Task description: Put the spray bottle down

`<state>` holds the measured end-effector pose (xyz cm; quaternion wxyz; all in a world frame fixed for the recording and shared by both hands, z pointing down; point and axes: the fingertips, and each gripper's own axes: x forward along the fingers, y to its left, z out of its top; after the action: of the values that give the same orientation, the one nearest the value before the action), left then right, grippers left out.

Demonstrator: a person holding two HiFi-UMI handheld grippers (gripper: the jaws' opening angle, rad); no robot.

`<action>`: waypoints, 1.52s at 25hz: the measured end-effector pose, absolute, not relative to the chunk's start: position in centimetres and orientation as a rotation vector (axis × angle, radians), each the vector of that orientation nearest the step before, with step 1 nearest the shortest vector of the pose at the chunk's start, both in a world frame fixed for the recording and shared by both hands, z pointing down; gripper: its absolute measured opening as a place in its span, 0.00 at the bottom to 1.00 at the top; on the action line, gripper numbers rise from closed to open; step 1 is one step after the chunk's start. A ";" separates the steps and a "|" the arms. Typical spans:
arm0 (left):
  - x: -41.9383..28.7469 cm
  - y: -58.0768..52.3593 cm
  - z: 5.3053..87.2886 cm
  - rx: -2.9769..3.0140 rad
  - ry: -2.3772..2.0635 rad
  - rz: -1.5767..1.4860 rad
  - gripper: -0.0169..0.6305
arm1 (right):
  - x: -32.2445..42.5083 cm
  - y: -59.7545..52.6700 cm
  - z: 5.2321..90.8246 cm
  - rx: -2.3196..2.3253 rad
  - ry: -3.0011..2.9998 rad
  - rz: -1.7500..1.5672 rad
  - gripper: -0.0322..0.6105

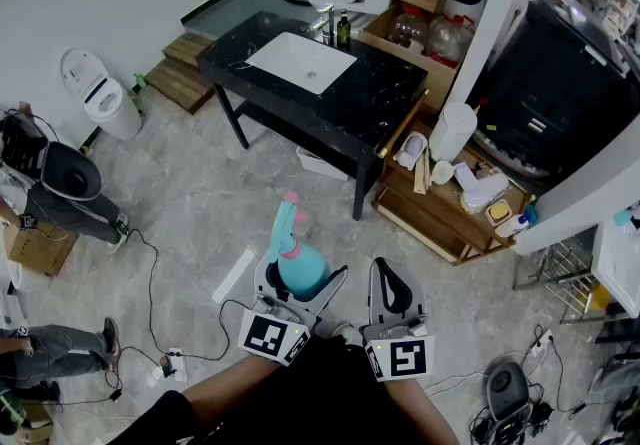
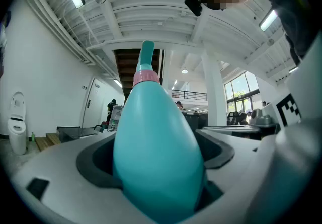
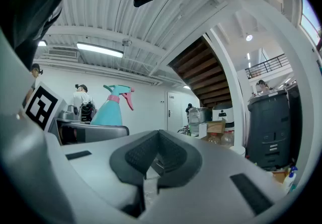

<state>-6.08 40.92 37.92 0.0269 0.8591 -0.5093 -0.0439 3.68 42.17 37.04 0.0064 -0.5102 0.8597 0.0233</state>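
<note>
**Tongs and bottle.** The left tongs [image 1: 300, 278] are spread wide and clamped on the broad lower body of the spray bottle [image 1: 297, 263]. One jaw lies against each flank. The bottle stands upright between the jaws, off the floor, with its pink collar and teal spray head above them. In the left gripper view the teal body [image 2: 157, 152] fills the gap between the jaws. The right tongs [image 1: 394, 285] sit just beside the left tongs and apart from the bottle. Their jaws are closed pad to pad with nothing between them. The right gripper view shows the bottle [image 3: 111, 108] off to its left.

**Clearance.** Grey tiled floor [image 1: 200, 198] lies open beyond the left tongs. A black cable [image 1: 152, 278] trails across it at the left, and a white strip [image 1: 233, 275] lies near the left jaw. Ahead stands the black bench [image 1: 385, 98], well apart from both tongs.

**Surroundings.** A white toilet [image 1: 100, 93] stands at the far left by the wall. The bench carries a white basin [image 1: 300, 63] set into its top. To its right stands a low wooden rack [image 1: 445, 218] with white containers in it. A black cabinet [image 1: 545, 103] stands behind the rack.
</note>
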 end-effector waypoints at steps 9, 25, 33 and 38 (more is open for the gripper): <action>-6.4 41.2 38.1 2.648 -1.593 -0.183 0.72 | 4.5 42.7 36.5 -1.579 2.661 0.097 0.07; -5.6 38.5 38.6 2.645 -1.643 -0.116 0.72 | 8.3 41.3 38.9 -1.628 2.660 0.006 0.07; -4.3 33.0 39.9 2.645 -1.598 -0.132 0.72 | 9.4 36.6 39.8 -1.664 2.675 0.001 0.07; -4.2 28.0 40.7 2.613 -1.558 -0.145 0.72 | 9.2 31.9 39.9 -1.670 2.684 -0.038 0.07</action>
<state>-4.20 28.04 40.69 0.0481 0.8570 -0.5109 -0.0475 9.22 31.93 39.95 -0.0099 -0.5283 0.8489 -0.0119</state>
